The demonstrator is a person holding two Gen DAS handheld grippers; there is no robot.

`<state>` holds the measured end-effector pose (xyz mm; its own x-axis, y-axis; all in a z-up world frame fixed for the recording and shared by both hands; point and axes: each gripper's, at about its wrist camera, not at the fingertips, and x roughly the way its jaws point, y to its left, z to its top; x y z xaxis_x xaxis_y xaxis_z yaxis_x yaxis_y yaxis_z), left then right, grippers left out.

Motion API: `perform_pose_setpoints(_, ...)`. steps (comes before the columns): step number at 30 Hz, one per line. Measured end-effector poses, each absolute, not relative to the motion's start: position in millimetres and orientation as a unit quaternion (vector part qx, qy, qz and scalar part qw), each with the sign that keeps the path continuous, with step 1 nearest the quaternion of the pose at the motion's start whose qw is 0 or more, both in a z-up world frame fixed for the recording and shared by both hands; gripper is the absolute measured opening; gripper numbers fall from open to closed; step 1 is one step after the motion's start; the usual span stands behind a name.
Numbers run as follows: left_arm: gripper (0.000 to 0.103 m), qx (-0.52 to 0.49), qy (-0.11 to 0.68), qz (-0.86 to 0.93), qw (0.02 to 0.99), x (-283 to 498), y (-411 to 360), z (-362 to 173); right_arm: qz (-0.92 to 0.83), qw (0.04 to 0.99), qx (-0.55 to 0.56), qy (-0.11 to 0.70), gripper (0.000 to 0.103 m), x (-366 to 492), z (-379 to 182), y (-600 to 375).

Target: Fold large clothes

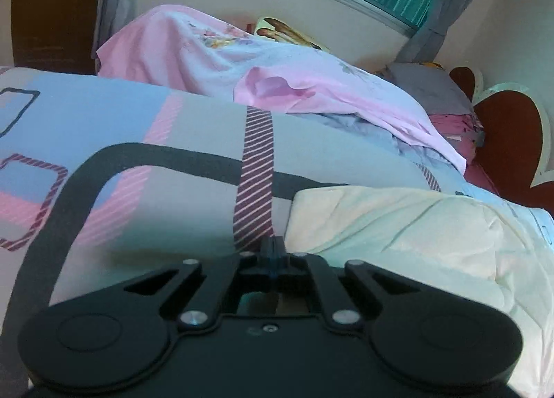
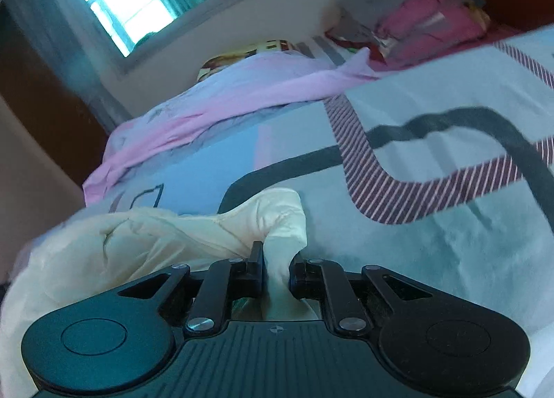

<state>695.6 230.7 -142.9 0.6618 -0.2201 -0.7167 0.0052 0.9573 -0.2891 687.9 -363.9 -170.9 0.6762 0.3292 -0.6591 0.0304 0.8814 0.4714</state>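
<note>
From my left wrist camera I see the left gripper (image 1: 273, 247) with its jaws pressed fully together, the black fingertips meeting in one narrow ridge. I see no cloth between them; the tips sit right at the near-left edge of the cream garment (image 1: 398, 224), which spreads from about 3 o'clock down to 5 o'clock. Whether they pinch a hem underneath I cannot tell.

The garment is thin, soft and pale cream, crumpled into shallow creases with a rounded, puffy edge. It lies on the bed cover (image 1: 155, 141), a smooth printed fabric in light blue, grey and pink blocks, crossed by a dark rounded line and a maroon band with fine white diagonal stripes.

From my right wrist camera the right gripper (image 2: 275, 264) is clamped on a twisted bunch of the same cream garment (image 2: 145, 235): the cloth rises between the two black fingers as a tight, wrung fold, then fans out toward 9 o'clock in loose wrinkles.

Beyond, toward 12 o'clock, a pink sheet (image 1: 214, 51) with a faint floral print lies heaped and rumpled. At 2 o'clock stands a headboard (image 1: 509, 141) with heart-shaped, dark red panels edged in white.
</note>
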Motion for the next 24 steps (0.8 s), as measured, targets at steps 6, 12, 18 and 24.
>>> perform_pose_setpoints(6, 0.093, -0.108, 0.333, -0.001, 0.937, 643.6, 247.0, -111.6, 0.027, 0.917, 0.203, 0.342, 0.088, 633.2, -139.4, -385.7)
perform_pose_setpoints(12, 0.089, -0.129, 0.300, 0.007, 0.945, 556.9, 251.8, -91.6, 0.012, 0.920, 0.220, 0.325, 0.088, 541.8, -123.7, -388.5)
perform_pose_setpoints(18, 0.088, -0.291, 0.316, 0.011, 0.903, 496.6, 253.9, -122.8, -0.001, 0.865, 0.388, 0.318, 0.088, 466.3, -140.2, -383.4)
perform_pose_setpoints(24, 0.087, -0.379, 0.306, 0.012, 0.873, 479.2, 253.0, -141.6, 0.000, 0.820, 0.467, 0.330, 0.088, 453.8, -158.8, -365.3)
